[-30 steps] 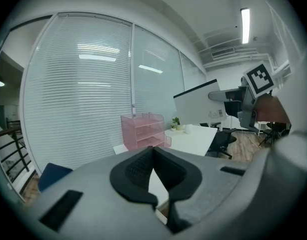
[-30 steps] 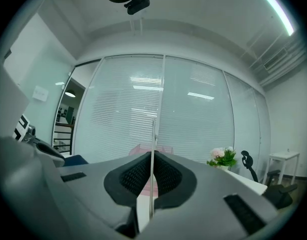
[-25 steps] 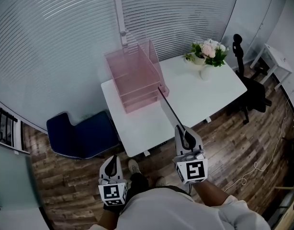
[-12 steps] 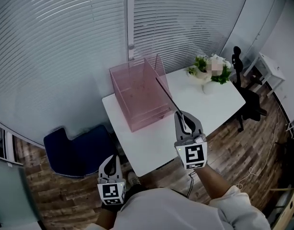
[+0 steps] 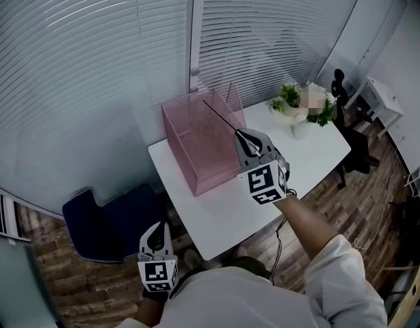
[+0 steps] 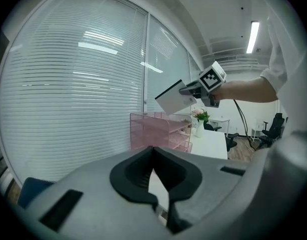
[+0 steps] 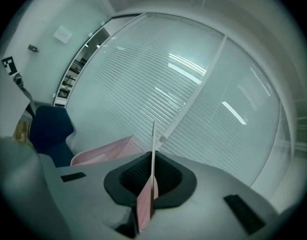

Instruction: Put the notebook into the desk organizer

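Observation:
The pink clear desk organizer [image 5: 196, 142] stands at the back left of the white table [image 5: 227, 207]. My right gripper [image 5: 243, 139] is raised over its near right side and is shut on the notebook [image 5: 220, 118], which shows edge-on as a thin dark line slanting up over the organizer. From the left gripper view the notebook [image 6: 173, 98] is a pale slab held in the air above the organizer [image 6: 161, 131]. In the right gripper view its edge [image 7: 152, 154] stands upright between the jaws. My left gripper [image 5: 157, 228] hangs low by my body, shut and empty.
A vase of flowers [image 5: 302, 108] stands at the table's far right corner. A blue chair [image 5: 104, 221] sits on the floor left of the table, a black office chair [image 5: 357, 142] to its right. Window blinds [image 5: 94, 60] run behind the table.
My right gripper has risen and moved forward-left with the notebook, from near the table's front edge to above the organizer. The left gripper has stayed low.

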Tool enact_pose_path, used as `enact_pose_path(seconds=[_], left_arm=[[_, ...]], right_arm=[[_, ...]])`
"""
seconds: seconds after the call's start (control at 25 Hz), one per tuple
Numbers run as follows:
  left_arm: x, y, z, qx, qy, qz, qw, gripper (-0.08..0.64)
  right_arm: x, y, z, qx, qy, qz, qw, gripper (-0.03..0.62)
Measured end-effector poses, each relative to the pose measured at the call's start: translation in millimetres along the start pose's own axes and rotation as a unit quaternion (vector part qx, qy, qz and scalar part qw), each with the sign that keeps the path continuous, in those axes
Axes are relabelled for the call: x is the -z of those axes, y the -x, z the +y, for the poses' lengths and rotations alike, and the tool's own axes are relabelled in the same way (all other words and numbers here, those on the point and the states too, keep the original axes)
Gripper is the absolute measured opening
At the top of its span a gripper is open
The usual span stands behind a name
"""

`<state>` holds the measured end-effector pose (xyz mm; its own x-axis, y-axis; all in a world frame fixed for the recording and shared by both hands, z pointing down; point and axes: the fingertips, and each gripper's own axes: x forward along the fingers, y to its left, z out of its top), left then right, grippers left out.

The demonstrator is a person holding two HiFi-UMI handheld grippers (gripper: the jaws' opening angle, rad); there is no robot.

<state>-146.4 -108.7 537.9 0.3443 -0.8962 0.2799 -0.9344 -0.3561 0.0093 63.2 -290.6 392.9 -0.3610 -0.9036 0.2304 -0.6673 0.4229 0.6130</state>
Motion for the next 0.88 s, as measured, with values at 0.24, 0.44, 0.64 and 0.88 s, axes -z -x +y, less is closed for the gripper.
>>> enact_pose_path(seconds=[0.24, 0.44, 0.64, 0.88], left_arm=[[-7, -5, 5, -0.027, 0.006, -0.005, 0.9996, 0.008], [-4, -12, -8, -0.044, 0.025, -0.008, 0.9987, 0.008], [-9, -12, -12, -0.054, 0.029, -0.006, 0.9981, 0.008], [1, -10, -6, -0.070, 0.041, 0.005, 0.9967, 0.008]], right_arm=[[-2, -51, 16, -0.053, 0.088, 0.018, 0.995, 0.025], [14, -87, 41, -0.098, 0.189, 0.036, 0.976, 0.025], [12, -98, 58, -0.118, 0.310, 0.027, 0.943, 0.026], [30, -103, 84, -0.138, 0.430, 0.024, 0.892, 0.025]])
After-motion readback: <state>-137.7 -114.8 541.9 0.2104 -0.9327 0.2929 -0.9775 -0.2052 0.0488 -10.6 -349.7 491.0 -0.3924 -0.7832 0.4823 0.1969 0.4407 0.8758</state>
